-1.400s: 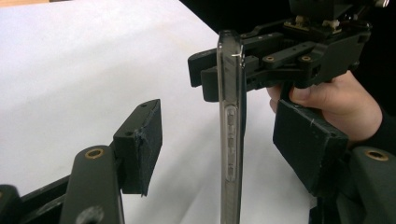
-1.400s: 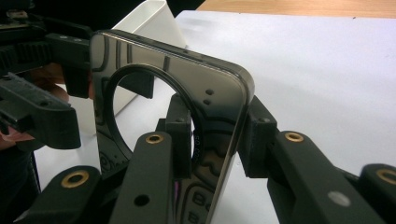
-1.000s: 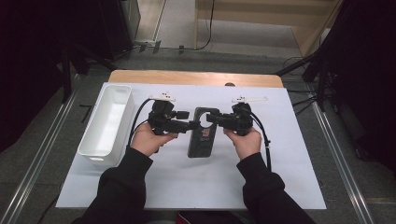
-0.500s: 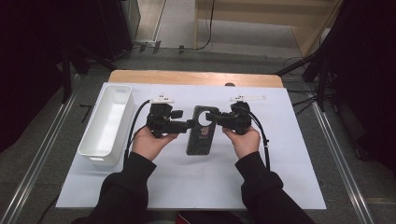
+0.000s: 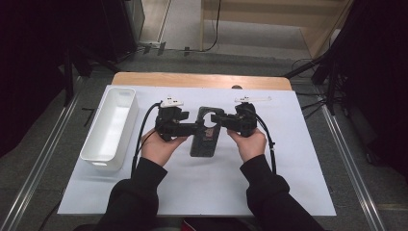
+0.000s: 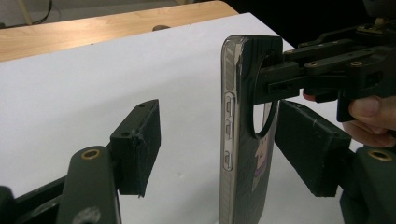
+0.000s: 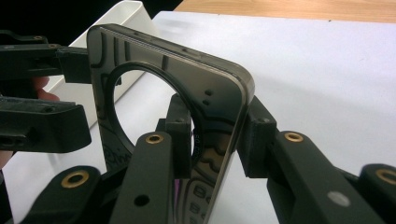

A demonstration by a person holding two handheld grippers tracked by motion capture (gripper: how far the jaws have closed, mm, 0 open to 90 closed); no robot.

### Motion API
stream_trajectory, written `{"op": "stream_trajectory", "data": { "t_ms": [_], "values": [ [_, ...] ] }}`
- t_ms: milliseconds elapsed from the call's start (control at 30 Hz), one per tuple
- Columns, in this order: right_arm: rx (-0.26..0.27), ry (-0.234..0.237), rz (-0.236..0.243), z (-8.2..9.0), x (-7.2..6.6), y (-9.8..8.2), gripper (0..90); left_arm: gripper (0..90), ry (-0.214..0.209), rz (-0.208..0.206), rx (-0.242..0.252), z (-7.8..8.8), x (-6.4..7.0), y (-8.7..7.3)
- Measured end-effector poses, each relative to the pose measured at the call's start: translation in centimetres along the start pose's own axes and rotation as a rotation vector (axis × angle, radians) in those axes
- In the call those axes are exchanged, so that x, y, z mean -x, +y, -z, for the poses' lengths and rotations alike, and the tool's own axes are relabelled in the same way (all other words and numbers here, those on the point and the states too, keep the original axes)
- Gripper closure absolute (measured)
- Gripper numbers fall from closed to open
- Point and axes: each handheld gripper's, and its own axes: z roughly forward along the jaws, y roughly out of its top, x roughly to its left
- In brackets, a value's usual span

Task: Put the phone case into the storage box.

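Here the right gripper (image 5: pixel 217 120) clamps the dark phone case (image 5: pixel 206 137) upright mid-sheet; the left gripper's (image 5: pixel 192 128) jaws, just narrowing, straddle it untouching; a white bin (image 5: pixel 111 126) sits well left

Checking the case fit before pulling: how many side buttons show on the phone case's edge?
3, in a column on the silvery edge of the dark phone case: upper, middle, lower. The opposite edge may hide more.
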Motion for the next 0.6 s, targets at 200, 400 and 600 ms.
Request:
{"op": "stream_trajectory", "data": {
  "t_ms": [200, 400, 600],
  "values": [
    [-0.001, -0.002, 0.002, -0.1, -0.1, 0.1, 67.9, 34.2, 0.018, 0.005, 0.000, -0.6, 0.4, 0.1],
    [0.000, -0.007, 0.000, -0.1, -0.4, 0.3, 67.9, 37.6, 0.037, 0.010, 0.006, -1.0, 0.4, 0.5],
    [-0.002, -0.002, 0.003, -0.2, -0.6, 0.4, 68.0, 42.1, 0.069, -0.005, 0.008, -1.3, 0.7, 0.6]
  ]
}}
